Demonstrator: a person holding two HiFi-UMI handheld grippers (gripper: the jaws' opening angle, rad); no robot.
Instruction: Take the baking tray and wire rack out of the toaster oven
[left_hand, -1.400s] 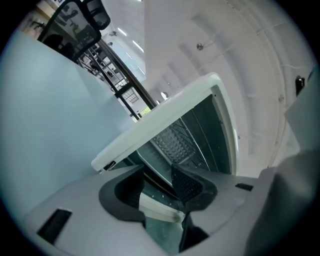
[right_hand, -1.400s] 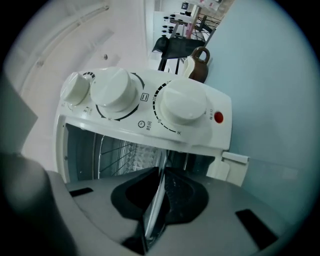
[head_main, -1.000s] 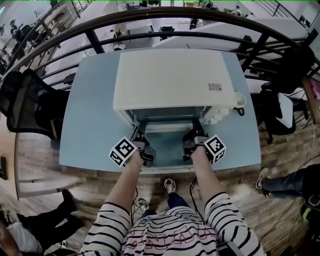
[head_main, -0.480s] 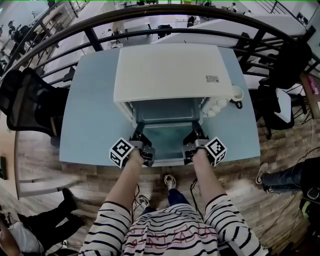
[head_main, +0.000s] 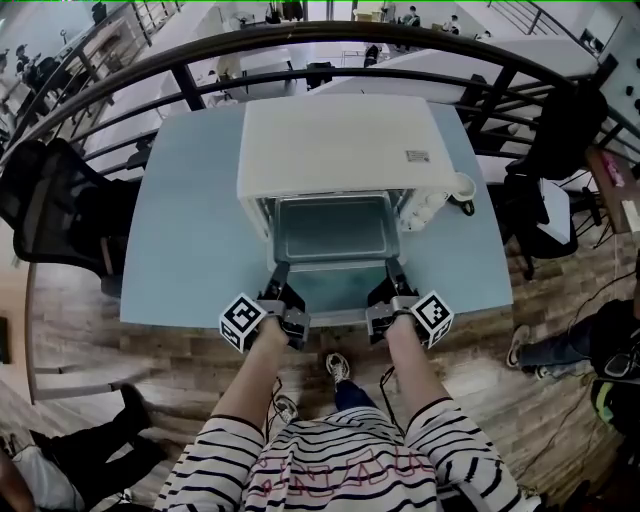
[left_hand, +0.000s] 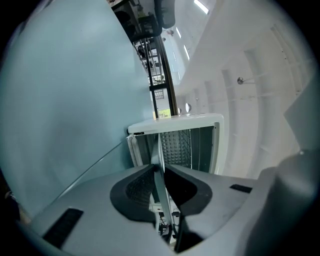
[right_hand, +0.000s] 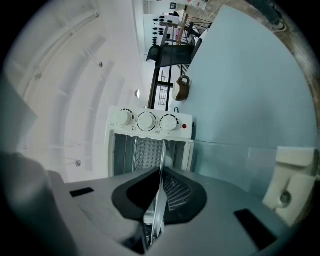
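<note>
You are working at a pale blue bench (head_main: 190, 230) that is standing on a wood-plank floor (head_main: 110, 360). It is set against a dark curved railing (head_main: 300, 35), with more desks showing beyond the rail. A white toaster oven (head_main: 340, 150) is sitting in the middle of the bench. Its glass door (head_main: 338, 290) is lying open and flat toward you.

A black office chair (head_main: 60, 210) is standing off the bench's left end, and other people's legs (head_main: 565, 362) are showing on the floor near the lower corners. A small brown handled jug (right_hand: 182, 88) is standing on the bench just beyond the oven's control side. On that side, three knobs (right_hand: 146, 120) and a red lamp (right_hand: 184, 126) are facing you.

The baking tray (head_main: 335, 228) is sitting partly out of the oven's mouth, above the open door. Your left hand-held gripper (left_hand: 160, 170) is pinching the tray's near rim by its left corner. Its jaws have just been closing, and the thin metal edge is sitting between the pads. Your right hand-held gripper (right_hand: 162, 172) is clamping the same rim by the right corner, jaws pressed onto it.

The wire rack (right_hand: 136, 152) is resting inside the cavity, its bars showing behind the tray. The open door is lying between you and the oven's mouth, under the tray and both grippers.
</note>
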